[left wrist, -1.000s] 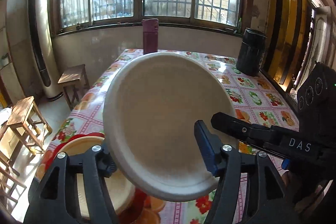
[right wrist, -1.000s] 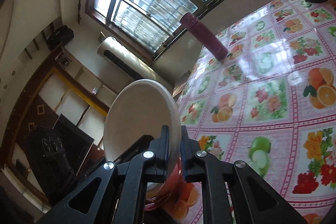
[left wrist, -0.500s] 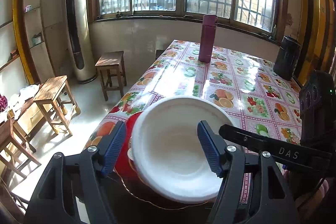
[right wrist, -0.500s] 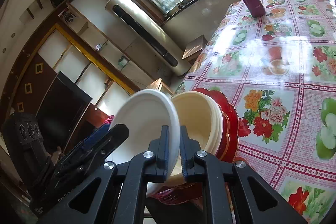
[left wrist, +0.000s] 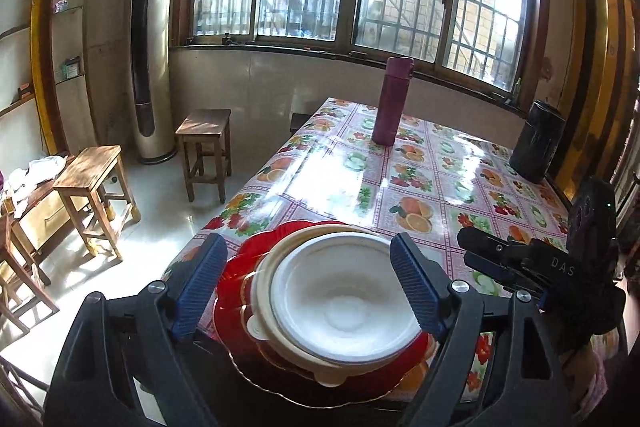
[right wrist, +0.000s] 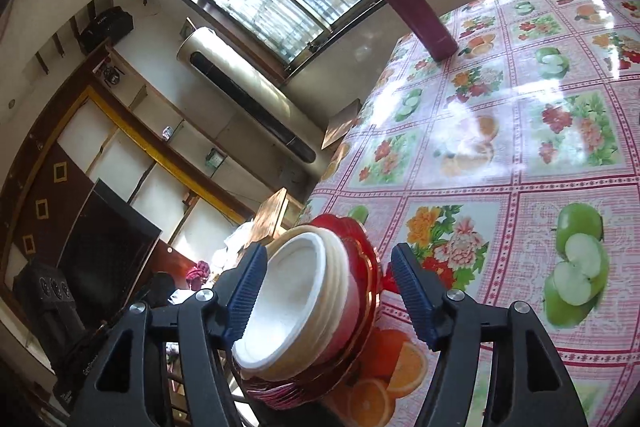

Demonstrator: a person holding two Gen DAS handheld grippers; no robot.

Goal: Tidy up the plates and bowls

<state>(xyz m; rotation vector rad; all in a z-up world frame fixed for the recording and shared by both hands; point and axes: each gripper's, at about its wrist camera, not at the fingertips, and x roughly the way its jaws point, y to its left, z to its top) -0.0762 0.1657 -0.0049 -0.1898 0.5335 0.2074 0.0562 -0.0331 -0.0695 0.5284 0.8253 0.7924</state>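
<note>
Beyond the stacked white bowl [left wrist: 340, 303], between both opening, empty hand-held grippers, a maroon flask [left wrist: 392, 101] and black canister [left wrist: 536, 141].

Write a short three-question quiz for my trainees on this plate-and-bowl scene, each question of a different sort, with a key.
1. True or false: the white bowl sits nested on the stack atop the red plate.
2. Multiple choice: What stands upright at the table's far end near the window? A) maroon bottle B) kettle C) vase
3. Fill in: the right gripper is ____, gripping nothing.

Key: 1 true; 2 A; 3 open
</note>
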